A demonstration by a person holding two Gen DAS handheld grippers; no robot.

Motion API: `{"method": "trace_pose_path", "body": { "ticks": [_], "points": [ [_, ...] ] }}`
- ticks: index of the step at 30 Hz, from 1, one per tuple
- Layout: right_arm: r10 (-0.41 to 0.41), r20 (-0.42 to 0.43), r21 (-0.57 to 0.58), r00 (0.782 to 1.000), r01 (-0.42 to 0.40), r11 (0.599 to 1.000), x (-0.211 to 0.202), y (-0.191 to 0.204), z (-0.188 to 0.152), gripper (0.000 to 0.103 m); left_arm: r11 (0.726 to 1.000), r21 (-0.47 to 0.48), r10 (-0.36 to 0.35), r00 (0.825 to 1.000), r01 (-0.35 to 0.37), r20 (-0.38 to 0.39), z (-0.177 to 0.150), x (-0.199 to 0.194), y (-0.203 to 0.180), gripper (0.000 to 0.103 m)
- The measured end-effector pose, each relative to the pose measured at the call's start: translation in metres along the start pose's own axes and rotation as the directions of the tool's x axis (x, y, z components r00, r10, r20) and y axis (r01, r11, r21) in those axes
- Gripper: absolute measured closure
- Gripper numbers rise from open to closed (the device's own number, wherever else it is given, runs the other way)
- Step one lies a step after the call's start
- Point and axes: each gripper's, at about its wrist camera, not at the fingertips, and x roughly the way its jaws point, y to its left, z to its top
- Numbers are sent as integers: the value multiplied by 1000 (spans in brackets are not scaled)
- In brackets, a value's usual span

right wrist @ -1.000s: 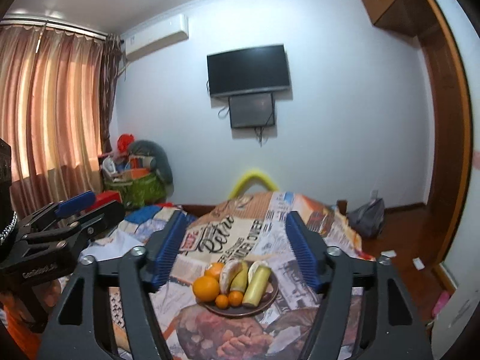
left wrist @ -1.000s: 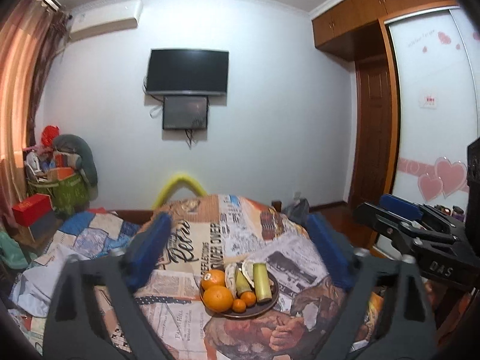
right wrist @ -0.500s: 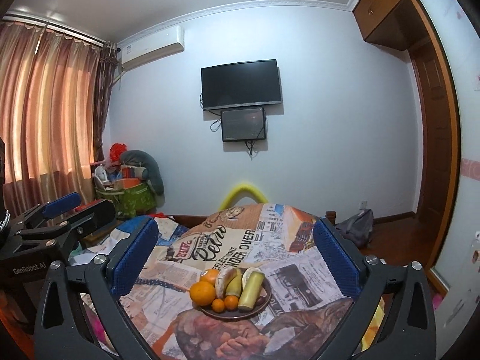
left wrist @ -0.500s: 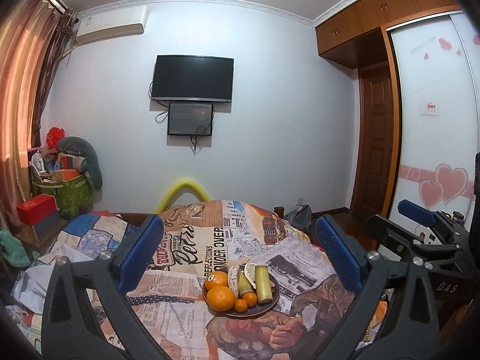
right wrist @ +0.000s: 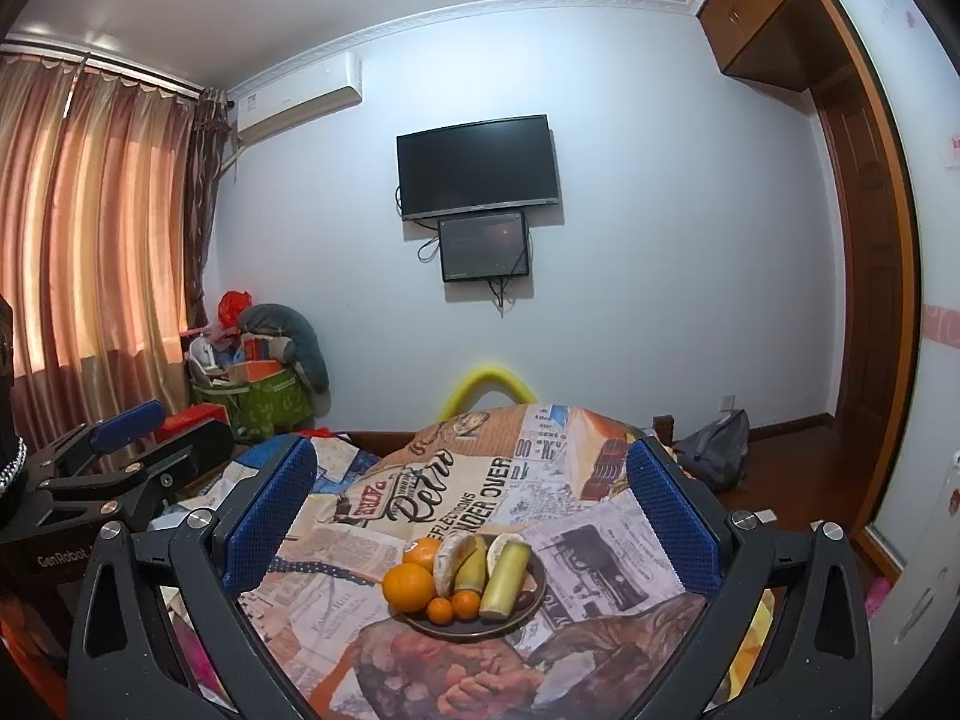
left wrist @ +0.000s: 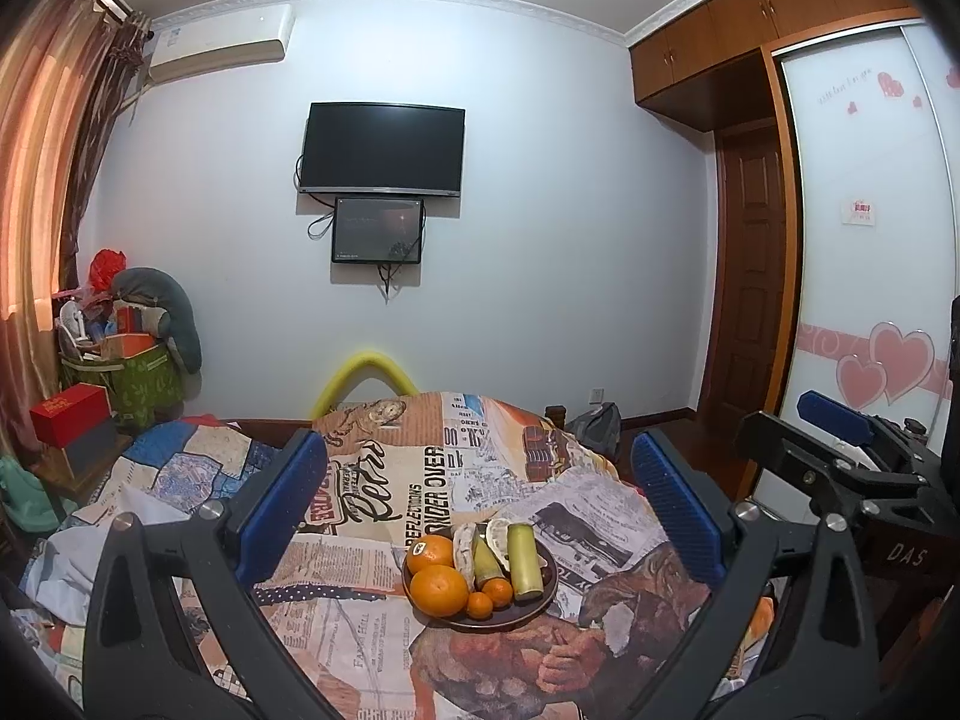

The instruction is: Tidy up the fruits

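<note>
A printed cloth is spread over the table, and on it a dark plate is set, on which oranges, small tangerines, a banana and a pale green stalk are gathered, seemingly so that they can be sorted from one spot. From the plate, the right gripper and the left gripper are both held back and above with jaws spread wide and nothing grasped; the fruit is framed between the pads but untouched.

Orange fruits, dark plate, newsprint-pattern cloth, blue-padded tools.
</note>
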Motion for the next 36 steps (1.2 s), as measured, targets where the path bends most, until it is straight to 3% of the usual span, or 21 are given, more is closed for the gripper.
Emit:
{"method": "trace_pose_path", "body": {
  "ticks": [36],
  "points": [
    [3,-24,-5,1000,-3,1000,1,2,1,0,1000,-14,-11,999,11,-36,-6,8,5,0]
  ]
}}
